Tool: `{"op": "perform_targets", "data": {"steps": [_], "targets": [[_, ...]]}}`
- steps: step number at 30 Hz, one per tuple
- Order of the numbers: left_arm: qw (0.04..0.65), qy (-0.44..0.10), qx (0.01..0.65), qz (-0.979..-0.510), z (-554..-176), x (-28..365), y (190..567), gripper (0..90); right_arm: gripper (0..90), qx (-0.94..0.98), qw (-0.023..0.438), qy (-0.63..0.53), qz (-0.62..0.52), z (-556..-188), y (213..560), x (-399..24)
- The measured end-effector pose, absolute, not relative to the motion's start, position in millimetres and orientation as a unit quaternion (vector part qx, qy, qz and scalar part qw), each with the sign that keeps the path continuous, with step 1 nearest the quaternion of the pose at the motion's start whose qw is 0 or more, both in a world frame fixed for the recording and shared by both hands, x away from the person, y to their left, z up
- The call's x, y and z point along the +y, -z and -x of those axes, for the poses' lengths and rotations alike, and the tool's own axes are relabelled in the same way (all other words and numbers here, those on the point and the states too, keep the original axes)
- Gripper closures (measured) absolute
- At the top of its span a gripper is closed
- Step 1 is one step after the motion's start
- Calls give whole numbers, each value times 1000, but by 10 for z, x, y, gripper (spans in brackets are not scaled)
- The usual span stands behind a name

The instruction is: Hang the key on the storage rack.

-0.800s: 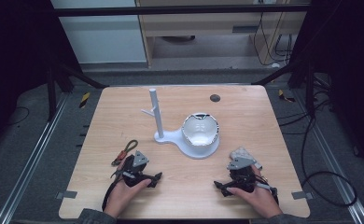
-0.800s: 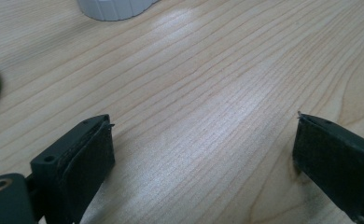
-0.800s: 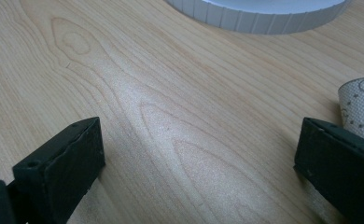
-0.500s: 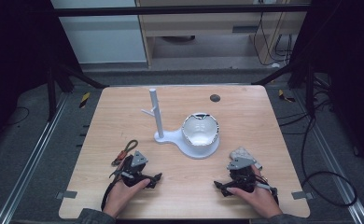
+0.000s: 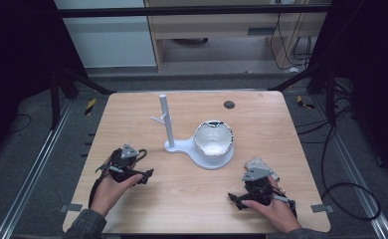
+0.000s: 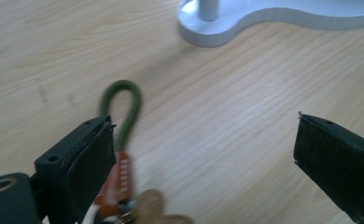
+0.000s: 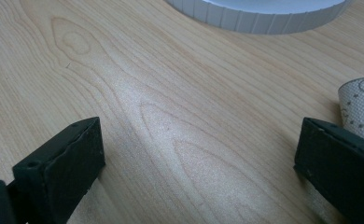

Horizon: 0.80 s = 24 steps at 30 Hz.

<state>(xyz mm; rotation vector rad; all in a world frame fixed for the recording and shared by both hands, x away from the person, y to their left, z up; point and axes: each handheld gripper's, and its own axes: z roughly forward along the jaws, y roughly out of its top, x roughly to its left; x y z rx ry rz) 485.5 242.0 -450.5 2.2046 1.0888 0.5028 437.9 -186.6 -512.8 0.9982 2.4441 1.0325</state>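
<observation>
So the thing in play here looks like the little keychain (image 6: 119,158): a green cord loop with an orange tag and some tan bits bunched up at the bottom. It's lying flat on the tabletop (image 5: 147,199), right up against the inner face of the left gripper's (image 6: 203,158) left-hand jaw, with the loop pointing away from the gripper toward the white stand (image 6: 273,18). That gripper is spread wide and isn't holding anything; the other jaw is well off to the side with bare wood between.

Handling-wise I'd guess it's super light and floppy. The cord will just bend and drape, so no real fragility worries, but it'll probably slide on the smooth wood if you nudge it instead of pinching it. The thin loop alone seems like a poor spot to grab since it lies so low. I'd go for the orange tag or the chunky cluster just behind it, closer to the gripper, where there's some thickness for the pads to bite. The gripper would need to shift sideways first so the thing sits in the middle of the gap.

The right gripper (image 7: 199,154) is also wide open and empty, hovering over bare wood, with a speckled grey cloth (image 7: 362,105) just beyond its right-hand jaw.
</observation>
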Motion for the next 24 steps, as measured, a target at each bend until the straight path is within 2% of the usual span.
{"op": "perform_targets", "data": {"steps": [4, 6, 9, 10, 15, 24], "targets": [[281, -197, 418, -842, -4932, 2506, 4450, 57, 15, 852, 153, -360, -347, -4380, 5128, -1867], [274, -189, 429, -840, -4976, 2568, 4426, 96, 15, 852, 153, -360, -348, -4379, 5128, -1866], [270, -185, 437, -837, -5012, 2623, 4410, 106, 15, 852, 153, -360, -348, -4378, 5128, -1866], [269, -181, 441, -837, -5037, 2659, 4397, 155, 15, 852, 153, -360, -348, -4378, 5129, -1866], [259, -183, 449, -835, -5098, 2710, 4371, 181, 15, 852, 153, -360, -348, -4378, 5128, -1867], [210, -155, 465, -846, -5289, 2748, 4406, 366, 15, 852, 153, -361, -347, -4378, 5129, -1868]]}}
